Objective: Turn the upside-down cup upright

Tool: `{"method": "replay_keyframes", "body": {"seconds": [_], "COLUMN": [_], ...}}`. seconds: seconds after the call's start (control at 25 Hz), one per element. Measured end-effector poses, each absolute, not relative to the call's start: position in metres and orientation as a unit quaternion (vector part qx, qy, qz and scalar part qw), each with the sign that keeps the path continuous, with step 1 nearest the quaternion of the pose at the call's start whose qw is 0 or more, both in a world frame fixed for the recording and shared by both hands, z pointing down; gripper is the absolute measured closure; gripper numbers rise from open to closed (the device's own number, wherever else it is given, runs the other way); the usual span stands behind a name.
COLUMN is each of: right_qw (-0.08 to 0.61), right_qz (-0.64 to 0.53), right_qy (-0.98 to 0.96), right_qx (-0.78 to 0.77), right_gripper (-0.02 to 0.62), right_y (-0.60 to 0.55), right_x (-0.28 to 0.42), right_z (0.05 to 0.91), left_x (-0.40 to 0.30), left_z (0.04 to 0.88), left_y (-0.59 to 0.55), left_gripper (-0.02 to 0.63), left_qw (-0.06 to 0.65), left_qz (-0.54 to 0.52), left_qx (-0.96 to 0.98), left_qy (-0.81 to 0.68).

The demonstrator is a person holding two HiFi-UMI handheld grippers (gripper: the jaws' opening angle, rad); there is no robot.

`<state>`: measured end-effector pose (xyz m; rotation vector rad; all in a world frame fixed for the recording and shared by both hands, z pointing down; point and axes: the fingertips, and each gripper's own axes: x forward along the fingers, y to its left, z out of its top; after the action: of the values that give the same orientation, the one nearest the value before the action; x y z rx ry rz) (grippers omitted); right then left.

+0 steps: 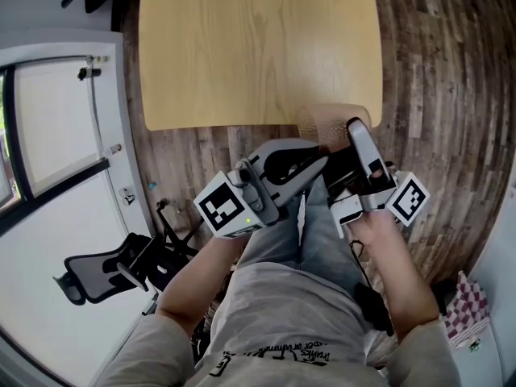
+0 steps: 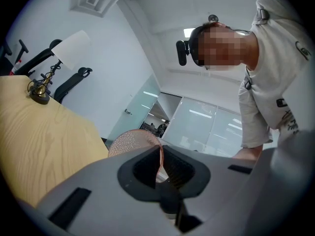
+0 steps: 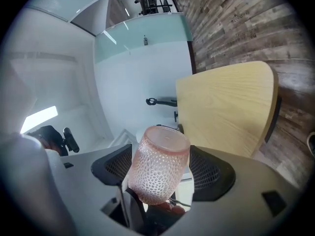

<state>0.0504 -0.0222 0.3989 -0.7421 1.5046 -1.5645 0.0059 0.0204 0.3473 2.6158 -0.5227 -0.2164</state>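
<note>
Left claw (image 2: 160, 167): closed on the pink dimpled cup (image 3: 158, 163), pinching only its thin wall.
Right claw (image 3: 165, 177): jaws spread wide with the cup between them, pads seemingly off it.
Cup: in mid-air, with the table (image 1: 258, 47) edge just beyond both claws.
Risk: the single thin-wall pinch may let the cup pivot or slip and drop to the wooden floor (image 1: 451, 95).

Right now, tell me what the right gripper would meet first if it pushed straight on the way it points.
The pink cup, probably: it stands between the open jaws of the right gripper, its rim pinched by the left gripper. The wooden table lies beyond; how far is unclear.
</note>
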Motion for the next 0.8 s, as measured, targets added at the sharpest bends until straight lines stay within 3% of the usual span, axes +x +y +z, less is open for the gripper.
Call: {"method": "replay_keyframes", "body": {"seconds": [0.8], "right_qw": [0.433], "right_qz": [-0.624], "right_qy": [0.583], "right_qx": [-0.288], "right_gripper": [0.259], "right_y": [-0.024], "right_x": [0.06], "right_z": [0.403], "left_x": [0.017], "left_z": [0.353], "left_y": [0.03], "left_gripper": [0.578], "left_qw": [0.227], "left_qz": [-0.047], "left_qx": [0.959], "left_qy": [-0.164]}}
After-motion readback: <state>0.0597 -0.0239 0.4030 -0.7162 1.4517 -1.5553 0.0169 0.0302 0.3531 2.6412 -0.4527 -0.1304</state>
